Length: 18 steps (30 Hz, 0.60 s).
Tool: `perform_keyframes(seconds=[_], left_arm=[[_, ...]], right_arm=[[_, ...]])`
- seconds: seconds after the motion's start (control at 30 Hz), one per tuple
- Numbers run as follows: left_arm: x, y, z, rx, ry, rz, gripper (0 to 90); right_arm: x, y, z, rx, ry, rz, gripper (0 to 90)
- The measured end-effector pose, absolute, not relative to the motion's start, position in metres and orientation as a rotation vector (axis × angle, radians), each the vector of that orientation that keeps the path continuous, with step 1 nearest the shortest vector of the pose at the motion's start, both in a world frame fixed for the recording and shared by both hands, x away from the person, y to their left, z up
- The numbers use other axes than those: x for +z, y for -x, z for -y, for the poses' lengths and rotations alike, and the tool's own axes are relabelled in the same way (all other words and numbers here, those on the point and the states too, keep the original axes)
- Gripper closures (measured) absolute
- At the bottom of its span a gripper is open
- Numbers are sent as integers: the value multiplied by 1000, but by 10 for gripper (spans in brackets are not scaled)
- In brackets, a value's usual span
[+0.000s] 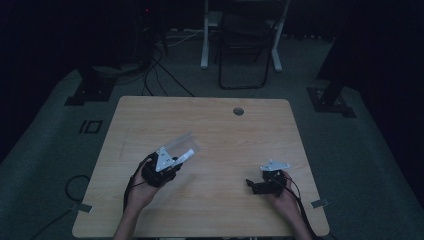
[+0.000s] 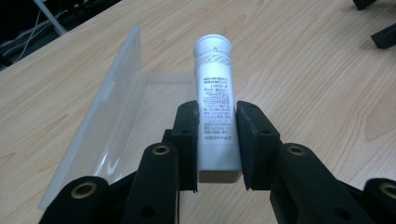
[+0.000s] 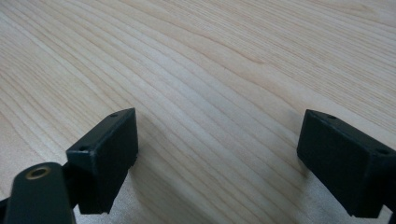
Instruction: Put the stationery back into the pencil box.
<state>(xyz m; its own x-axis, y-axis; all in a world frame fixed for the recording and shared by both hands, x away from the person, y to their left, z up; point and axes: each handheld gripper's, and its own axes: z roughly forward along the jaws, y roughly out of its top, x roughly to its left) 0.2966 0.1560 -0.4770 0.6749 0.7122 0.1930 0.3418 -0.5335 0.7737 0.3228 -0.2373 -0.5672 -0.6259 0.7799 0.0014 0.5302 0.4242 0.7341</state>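
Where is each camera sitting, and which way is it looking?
High view: above the person's side, looking forward and down at the table; both forearms show.
Left gripper view: on the left gripper, looking along jaws shut on the white tube.
Right gripper view: on the right gripper, facing bare wood.
High and left gripper views share the tube.

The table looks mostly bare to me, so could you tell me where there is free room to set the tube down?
Free patches: the far half of the table up to the round hole, and the middle strip between the left tool and right tool. It is crowded only near the left, where the tube is held over the clear tray.
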Motion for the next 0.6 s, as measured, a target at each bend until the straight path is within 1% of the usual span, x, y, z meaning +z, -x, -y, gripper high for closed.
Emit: perform_keyframes(seconds=[0.6], left_arm=[[-478, -308, -164, 663, -2144, -837, 711]], right_arm=[[-567, -323, 237, 1026, -1126, -2344, 125]])
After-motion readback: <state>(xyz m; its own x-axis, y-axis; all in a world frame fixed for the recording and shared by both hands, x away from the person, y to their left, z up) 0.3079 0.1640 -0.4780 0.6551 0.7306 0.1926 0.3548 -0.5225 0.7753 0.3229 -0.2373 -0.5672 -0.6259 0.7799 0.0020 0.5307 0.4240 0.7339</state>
